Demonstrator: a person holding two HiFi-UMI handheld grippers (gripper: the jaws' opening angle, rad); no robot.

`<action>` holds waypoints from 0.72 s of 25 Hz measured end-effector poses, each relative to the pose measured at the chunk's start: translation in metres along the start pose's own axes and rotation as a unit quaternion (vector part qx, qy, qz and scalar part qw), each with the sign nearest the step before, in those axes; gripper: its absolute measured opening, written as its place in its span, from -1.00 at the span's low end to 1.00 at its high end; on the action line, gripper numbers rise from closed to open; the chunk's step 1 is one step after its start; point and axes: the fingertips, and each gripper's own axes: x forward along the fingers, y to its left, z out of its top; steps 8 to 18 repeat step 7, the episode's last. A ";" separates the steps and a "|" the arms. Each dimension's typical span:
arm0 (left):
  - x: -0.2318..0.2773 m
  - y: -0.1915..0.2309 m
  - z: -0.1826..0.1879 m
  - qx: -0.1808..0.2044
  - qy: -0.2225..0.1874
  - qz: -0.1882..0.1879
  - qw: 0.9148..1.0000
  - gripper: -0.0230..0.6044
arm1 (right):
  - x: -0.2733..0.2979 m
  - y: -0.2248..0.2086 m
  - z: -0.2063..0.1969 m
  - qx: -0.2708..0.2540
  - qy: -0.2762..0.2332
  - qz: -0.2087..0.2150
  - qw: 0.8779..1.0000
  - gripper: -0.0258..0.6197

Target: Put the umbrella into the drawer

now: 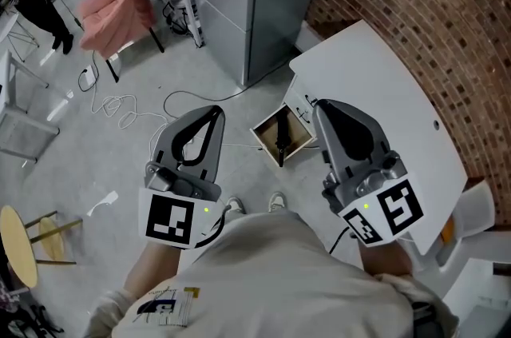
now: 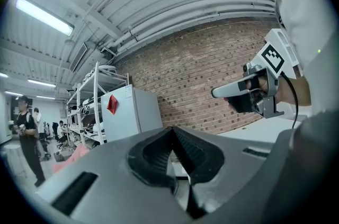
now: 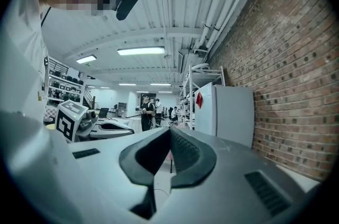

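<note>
both grippers hang level in front of the person's body, clear of the furniture, which fits a task that looks finished or paused rather than one in mid-reach. the left gripper [image 1: 215,113] has its fingers [image 2: 159,146] clenched tip to tip with nothing between them. the right gripper [image 1: 318,105] is the same: its fingers [image 3: 183,151] are pressed together and empty. each gripper shows in the other's view, side by side and apart, so neither one is helping the other carry anything.

the drawer [image 1: 266,146] stands pulled out from under the white desk [image 1: 375,89], open at the top, just ahead of the person's shoes on the floor. 1 dark, slim thing lies along its bottom. it is small and shadowed in the head view, so it is probably the folded umbrella [image 1: 281,138], lying flat and wholly inside the walls. nothing else shows in the drawer.

judging from that, the umbrella is in place, and the drawer is left open, likely because closing it needs a push on its front. the 2 clenched grippers would suit such a push, though neither touches the drawer now.
</note>
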 end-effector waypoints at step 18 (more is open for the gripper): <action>-0.001 0.005 0.001 0.005 0.002 -0.006 1.000 -0.90 | 0.005 0.005 0.007 -0.007 -0.012 0.004 1.000 -0.90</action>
